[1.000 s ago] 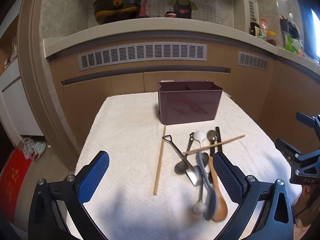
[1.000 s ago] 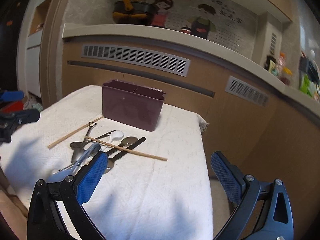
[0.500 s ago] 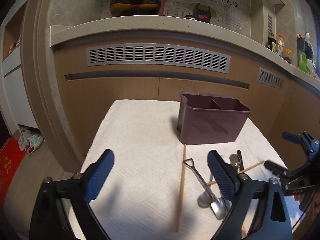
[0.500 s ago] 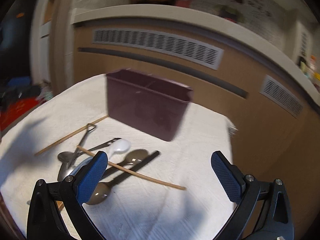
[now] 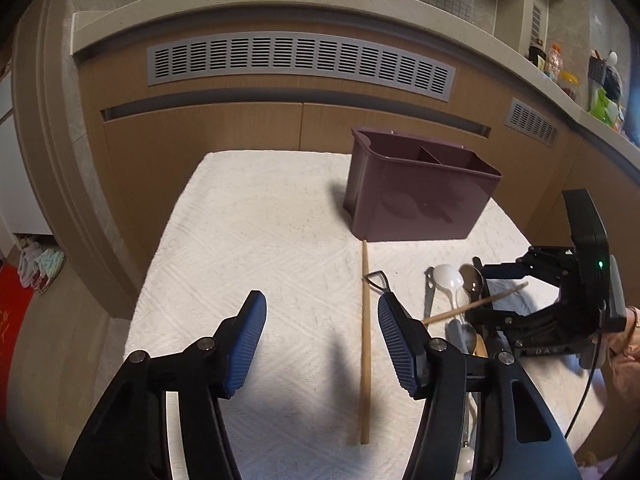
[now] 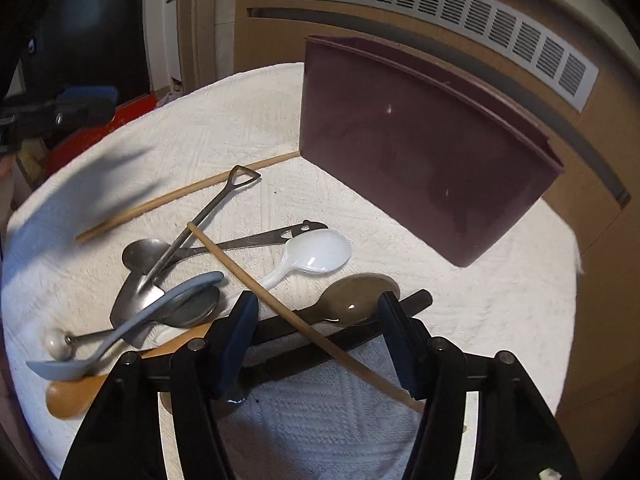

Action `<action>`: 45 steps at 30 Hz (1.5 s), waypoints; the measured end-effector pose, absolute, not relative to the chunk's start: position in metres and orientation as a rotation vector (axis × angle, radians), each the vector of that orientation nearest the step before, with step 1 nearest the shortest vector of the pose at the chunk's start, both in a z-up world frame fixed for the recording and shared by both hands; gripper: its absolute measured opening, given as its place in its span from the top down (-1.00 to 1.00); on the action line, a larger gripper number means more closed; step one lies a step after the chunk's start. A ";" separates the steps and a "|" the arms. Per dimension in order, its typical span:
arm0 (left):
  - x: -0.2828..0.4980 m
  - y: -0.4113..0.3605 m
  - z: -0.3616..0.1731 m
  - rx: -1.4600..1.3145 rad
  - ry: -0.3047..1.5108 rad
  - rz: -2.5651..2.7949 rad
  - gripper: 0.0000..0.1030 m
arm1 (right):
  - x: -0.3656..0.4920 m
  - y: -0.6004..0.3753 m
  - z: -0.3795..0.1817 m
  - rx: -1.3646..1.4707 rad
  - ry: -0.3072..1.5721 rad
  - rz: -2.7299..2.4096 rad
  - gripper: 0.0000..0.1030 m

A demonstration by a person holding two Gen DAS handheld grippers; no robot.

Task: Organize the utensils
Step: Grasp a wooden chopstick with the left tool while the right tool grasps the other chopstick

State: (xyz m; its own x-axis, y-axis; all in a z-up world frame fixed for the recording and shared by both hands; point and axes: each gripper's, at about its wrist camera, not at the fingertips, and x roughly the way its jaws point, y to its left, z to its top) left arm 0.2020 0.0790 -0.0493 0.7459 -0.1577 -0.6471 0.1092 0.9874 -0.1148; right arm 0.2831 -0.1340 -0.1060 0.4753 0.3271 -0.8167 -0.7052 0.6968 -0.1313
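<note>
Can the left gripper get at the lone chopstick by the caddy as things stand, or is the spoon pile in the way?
Probably yes. The left gripper is open, and the lone chopstick lies flat on the towel apart from the spoon pile, just outside the gripper's right finger. A small shift right should straddle it.

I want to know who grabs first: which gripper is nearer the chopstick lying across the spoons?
Right. The right gripper hangs open directly over the crossing chopstick, a finger on either side. The left gripper is open over bare cloth, off to the side.
</note>
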 end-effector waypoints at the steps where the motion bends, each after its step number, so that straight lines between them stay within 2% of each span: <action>1: 0.202 0.077 -0.050 -0.069 0.717 -0.152 -0.14 | 0.284 -0.135 -0.106 -0.486 0.870 0.663 -0.11; 3: 0.202 0.074 -0.050 -0.065 0.722 -0.166 -0.14 | 0.285 -0.138 -0.106 -0.462 0.890 0.655 0.02; 5: 0.203 0.071 -0.051 -0.064 0.732 -0.181 -0.14 | 0.285 -0.144 -0.104 -0.423 0.921 0.653 0.39; 8: 0.205 0.066 -0.053 -0.065 0.752 -0.199 -0.14 | 0.286 -0.155 -0.102 -0.381 0.958 0.642 0.76; 13: 0.209 0.060 -0.056 -0.052 0.768 -0.208 -0.14 | 0.280 -0.172 -0.102 -0.323 0.990 0.597 0.80; 15: 0.212 0.058 -0.059 -0.046 0.783 -0.211 -0.08 | 0.278 -0.181 -0.101 -0.255 1.018 0.586 0.81; 20: 0.234 0.051 -0.071 -0.066 0.887 -0.258 0.41 | 0.267 -0.185 -0.102 -0.187 1.045 0.618 0.82; 31: 0.280 0.019 -0.095 0.111 1.068 -0.289 0.45 | 0.257 -0.183 -0.088 -0.216 0.962 0.606 0.79; 37: 0.274 0.016 -0.101 0.152 1.034 -0.264 0.86 | 0.255 -0.174 -0.084 -0.269 0.930 0.640 0.74; 45: 0.241 0.046 -0.101 0.125 1.042 -0.230 0.88 | 0.272 -0.141 -0.092 -0.339 0.968 0.733 0.74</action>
State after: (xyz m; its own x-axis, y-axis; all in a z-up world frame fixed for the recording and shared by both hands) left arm 0.2411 0.0462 -0.1007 0.4835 -0.1292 -0.8658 0.2474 0.9689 -0.0064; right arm 0.2717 -0.1410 -0.0924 0.3552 0.4100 -0.8401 -0.6971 0.7149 0.0541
